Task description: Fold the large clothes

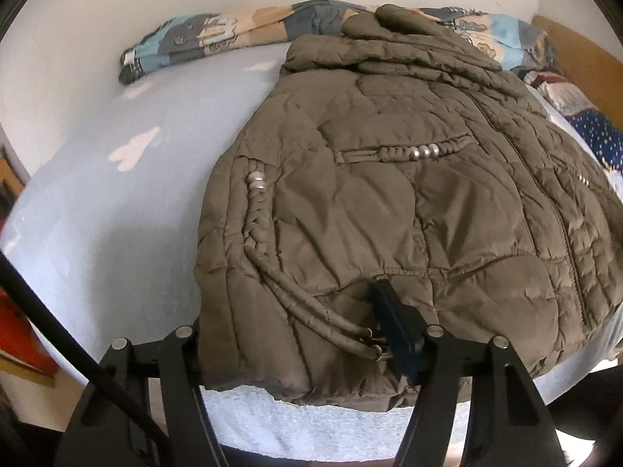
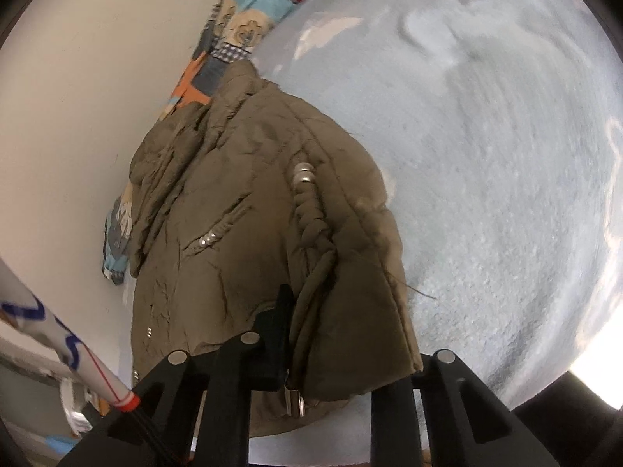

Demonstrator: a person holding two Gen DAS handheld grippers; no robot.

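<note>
Jacket (image 1: 389,202), olive and quilted, was spread on the pale blue bed (image 1: 117,194), its collar against the patchwork quilt (image 1: 202,35) by the wall. Slipping was judged the main risk: smooth, puffy fabric could be squeezed out of a shallow bite, and the dangling drawcords (image 1: 331,319) could be snagged. Its near hem was straddled by the left gripper (image 1: 296,350), jaws fairly wide, contact unclear. Its hem corner was pinched by the right gripper (image 2: 350,354), jaws narrowed.
</note>
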